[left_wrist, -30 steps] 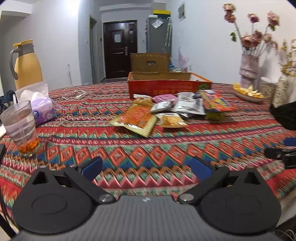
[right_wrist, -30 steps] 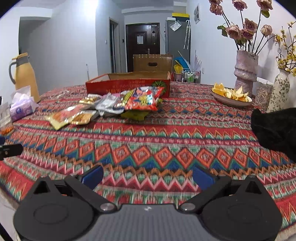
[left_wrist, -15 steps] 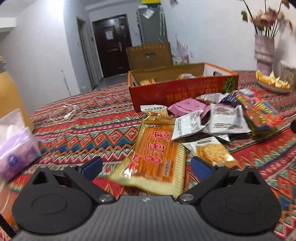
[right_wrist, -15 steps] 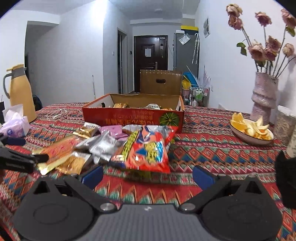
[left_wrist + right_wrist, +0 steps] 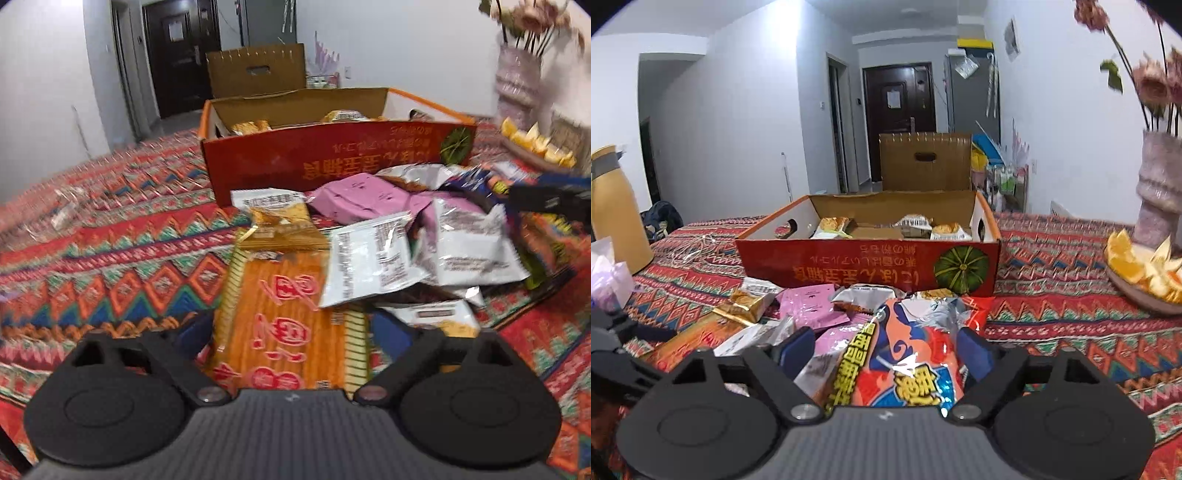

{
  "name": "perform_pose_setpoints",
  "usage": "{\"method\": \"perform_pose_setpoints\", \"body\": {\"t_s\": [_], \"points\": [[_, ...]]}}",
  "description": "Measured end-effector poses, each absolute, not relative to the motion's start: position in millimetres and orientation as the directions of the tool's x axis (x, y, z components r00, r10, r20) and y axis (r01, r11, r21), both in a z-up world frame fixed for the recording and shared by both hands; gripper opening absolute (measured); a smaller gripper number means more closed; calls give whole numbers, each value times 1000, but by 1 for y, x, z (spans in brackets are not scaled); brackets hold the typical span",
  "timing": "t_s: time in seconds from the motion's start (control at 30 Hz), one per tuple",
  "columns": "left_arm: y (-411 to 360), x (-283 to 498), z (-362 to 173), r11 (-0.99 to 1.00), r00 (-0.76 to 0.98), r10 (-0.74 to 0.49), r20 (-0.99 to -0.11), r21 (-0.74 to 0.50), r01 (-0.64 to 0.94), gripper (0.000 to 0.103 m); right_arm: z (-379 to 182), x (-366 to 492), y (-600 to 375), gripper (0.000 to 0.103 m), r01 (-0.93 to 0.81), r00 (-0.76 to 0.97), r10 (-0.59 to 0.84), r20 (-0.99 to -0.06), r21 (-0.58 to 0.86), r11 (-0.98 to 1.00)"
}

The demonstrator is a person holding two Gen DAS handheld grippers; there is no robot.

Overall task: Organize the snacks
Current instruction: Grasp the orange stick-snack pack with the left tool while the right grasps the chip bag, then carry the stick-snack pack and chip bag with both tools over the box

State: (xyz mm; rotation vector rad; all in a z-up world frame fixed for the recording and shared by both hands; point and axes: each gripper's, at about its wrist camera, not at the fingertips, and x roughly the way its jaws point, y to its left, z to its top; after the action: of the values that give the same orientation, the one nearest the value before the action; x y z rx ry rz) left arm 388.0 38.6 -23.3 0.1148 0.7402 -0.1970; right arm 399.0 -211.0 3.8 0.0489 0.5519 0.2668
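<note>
A pile of snack packets lies on the patterned tablecloth before an open red cardboard box [image 5: 332,158] that holds a few packets; the box also shows in the right wrist view [image 5: 868,266]. My left gripper [image 5: 291,328] is open, its fingers either side of a long orange packet [image 5: 284,317]. My right gripper [image 5: 886,350] is open around a red, blue and yellow bag [image 5: 905,362]. White packets [image 5: 369,258] and a pink packet [image 5: 365,199] lie between the orange packet and the bag.
A yellow thermos [image 5: 617,206] and a tissue pack [image 5: 609,280] stand at the left. A bowl of orange peel [image 5: 1145,269] and a vase of dried flowers [image 5: 1160,188] stand at the right. A brown carton [image 5: 923,162] stands behind the box.
Both grippers have moved forward over the table into the pile. The left now straddles the orange packet and the right straddles the red and blue bag.
</note>
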Motion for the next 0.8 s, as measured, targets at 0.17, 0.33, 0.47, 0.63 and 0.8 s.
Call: {"method": "perform_pose_setpoints", "body": {"t_s": [0.17,0.33,0.47,0.63,0.8], "points": [[31,368,-19,969,727,-155,-669,39,243,53,-4,403,-211,65,-223,812,246,-529,108,969],[31,332,-14,985,735,-102,-671,34,168,48,-3,375,-223,53,-226,806,248,-537,108,968],[45,290,-7,994,727,-104,-679,-56,89,47,-3,337,-240,46,-221,800,268,-537,152,963],[55,246,2,992,732,-87,-676,-122,5,47,-8,281,-249,44,-240,781,260,-568,112,964],[51,219,5,996,737,-43,-674,-86,-21,47,-7,235,-256,44,-262,762,289,-579,133,956]]}}
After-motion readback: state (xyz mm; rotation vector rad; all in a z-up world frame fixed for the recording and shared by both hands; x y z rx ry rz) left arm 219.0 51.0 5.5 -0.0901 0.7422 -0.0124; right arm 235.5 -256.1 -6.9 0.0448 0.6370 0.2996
